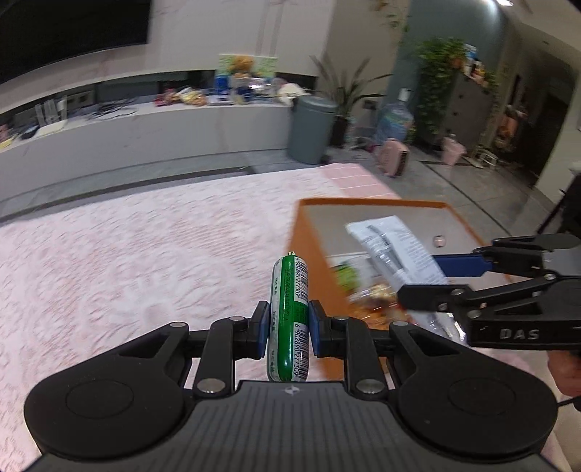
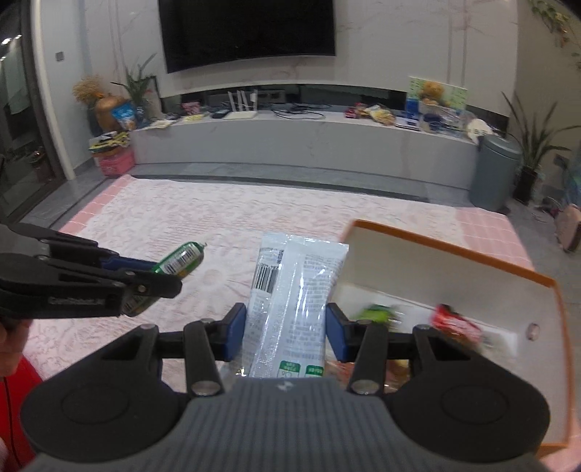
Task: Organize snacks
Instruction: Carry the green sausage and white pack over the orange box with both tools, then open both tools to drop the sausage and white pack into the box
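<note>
My left gripper (image 1: 289, 324) is shut on a green sausage stick (image 1: 289, 308) with a barcode label, held lengthwise above the pink rug. The same sausage stick (image 2: 179, 259) and the left gripper (image 2: 159, 272) show at the left of the right wrist view. My right gripper (image 2: 285, 332) is shut on a white and clear snack packet (image 2: 294, 297), which stands up between the blue pads. In the left wrist view that packet (image 1: 395, 247) hangs over an orange-rimmed box (image 1: 370, 203), held by the right gripper (image 1: 428, 279). Blurred green and red snacks (image 2: 454, 321) lie inside the box (image 2: 435, 254).
A pink patterned rug (image 1: 145, 247) covers the floor. Behind it runs a long grey TV bench (image 2: 308, 141) with clutter, under a dark screen (image 2: 247, 29). A grey bin (image 1: 312, 127) and potted plants (image 1: 443, 72) stand at the right. A hand (image 2: 14, 345) shows at the lower left.
</note>
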Available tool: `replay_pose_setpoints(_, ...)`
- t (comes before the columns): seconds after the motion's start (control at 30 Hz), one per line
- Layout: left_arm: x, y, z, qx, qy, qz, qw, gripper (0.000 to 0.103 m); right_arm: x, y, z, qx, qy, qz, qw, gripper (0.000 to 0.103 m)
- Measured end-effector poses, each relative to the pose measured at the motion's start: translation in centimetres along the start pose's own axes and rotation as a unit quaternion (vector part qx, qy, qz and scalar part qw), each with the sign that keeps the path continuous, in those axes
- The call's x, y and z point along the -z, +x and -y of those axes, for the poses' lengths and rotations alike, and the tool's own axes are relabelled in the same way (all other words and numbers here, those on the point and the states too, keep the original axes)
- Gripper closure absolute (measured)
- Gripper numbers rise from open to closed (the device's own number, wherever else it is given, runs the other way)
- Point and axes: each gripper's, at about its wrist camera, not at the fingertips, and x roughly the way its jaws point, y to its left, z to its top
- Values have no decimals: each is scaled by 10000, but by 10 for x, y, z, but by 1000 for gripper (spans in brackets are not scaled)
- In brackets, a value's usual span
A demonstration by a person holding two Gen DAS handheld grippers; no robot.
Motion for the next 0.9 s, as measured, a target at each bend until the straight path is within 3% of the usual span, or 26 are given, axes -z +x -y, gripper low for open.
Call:
replay_pose_setpoints(0.43,-40,68,83,746,544,-346,9951,79,7,-14,85,824,-221,-587,9946,57)
replay_pose_setpoints(0.9,-51,151,129,767,1102,-1026,9856,79,15,28,144,1244,-473,-1219,9836,57)
